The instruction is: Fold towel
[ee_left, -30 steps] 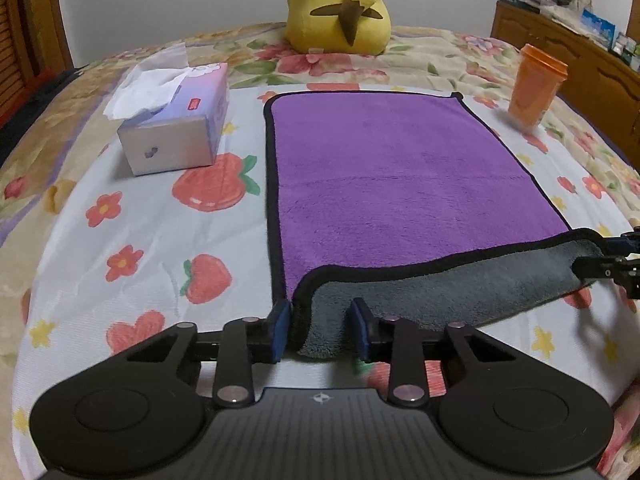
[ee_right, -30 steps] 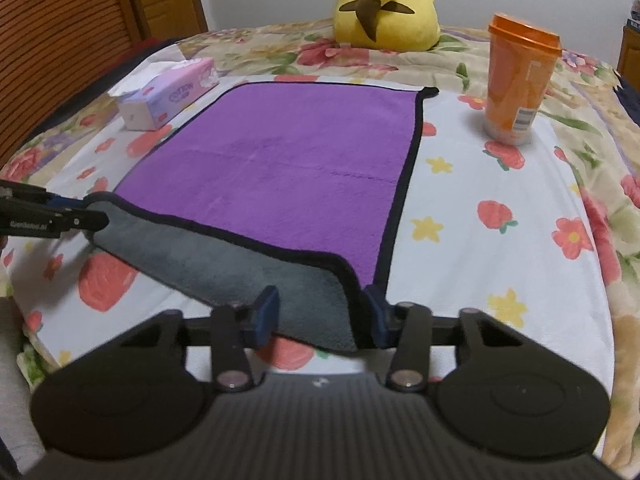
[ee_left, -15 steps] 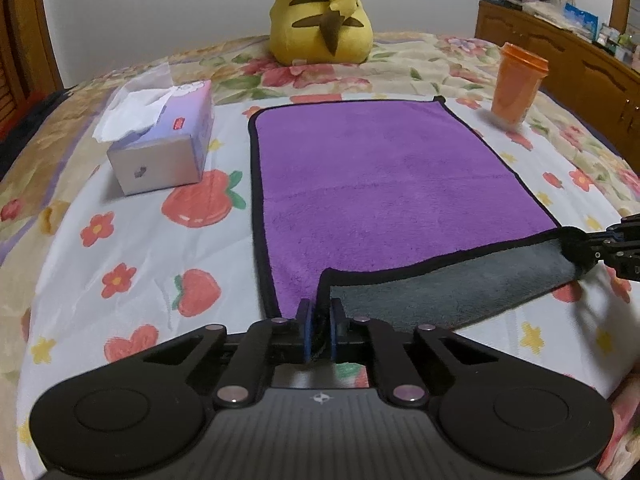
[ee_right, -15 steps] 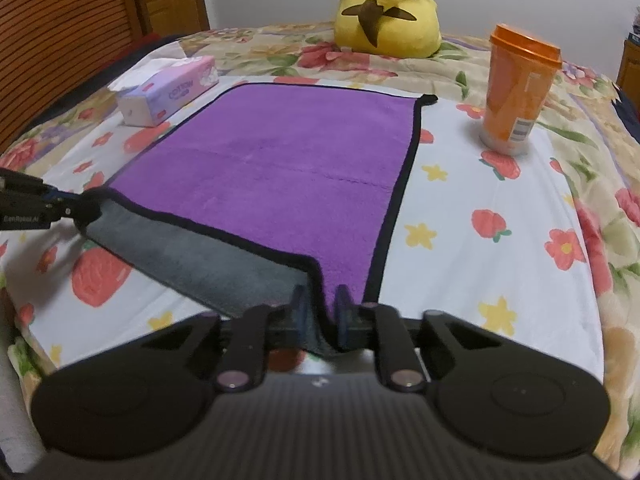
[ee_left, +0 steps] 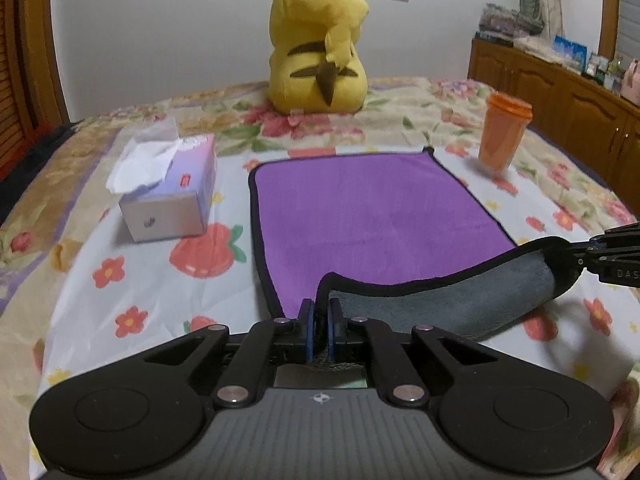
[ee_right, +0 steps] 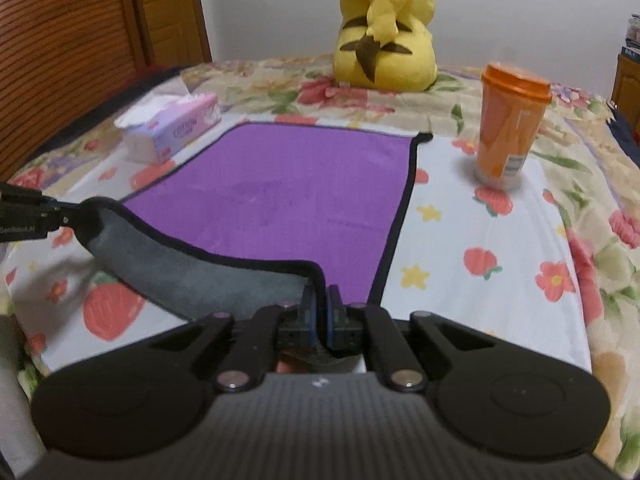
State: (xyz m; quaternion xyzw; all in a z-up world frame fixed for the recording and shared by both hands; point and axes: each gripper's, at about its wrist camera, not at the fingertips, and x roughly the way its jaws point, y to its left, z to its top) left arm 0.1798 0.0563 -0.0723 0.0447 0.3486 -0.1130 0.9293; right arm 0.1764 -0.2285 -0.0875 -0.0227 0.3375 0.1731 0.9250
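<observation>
A purple towel (ee_left: 360, 208) with a black hem and grey underside lies flat on the bed; it also shows in the right wrist view (ee_right: 288, 192). My left gripper (ee_left: 319, 312) is shut on the towel's near left corner. My right gripper (ee_right: 321, 300) is shut on the near right corner. The near edge is lifted off the bed and curls back, showing the grey underside (ee_left: 460, 304). Each gripper appears at the edge of the other's view, the right gripper (ee_left: 600, 248) and the left gripper (ee_right: 44, 210).
A tissue box (ee_left: 172, 196) stands left of the towel. An orange lidded cup (ee_left: 502, 136) stands to its right, close in the right wrist view (ee_right: 508, 124). A yellow plush toy (ee_left: 320, 48) sits beyond the far edge. A wooden cabinet (ee_left: 560, 92) stands at right.
Both grippers closed on the near corners of the towel. They then rose, lifting the near edge off the bed and curling it back.
</observation>
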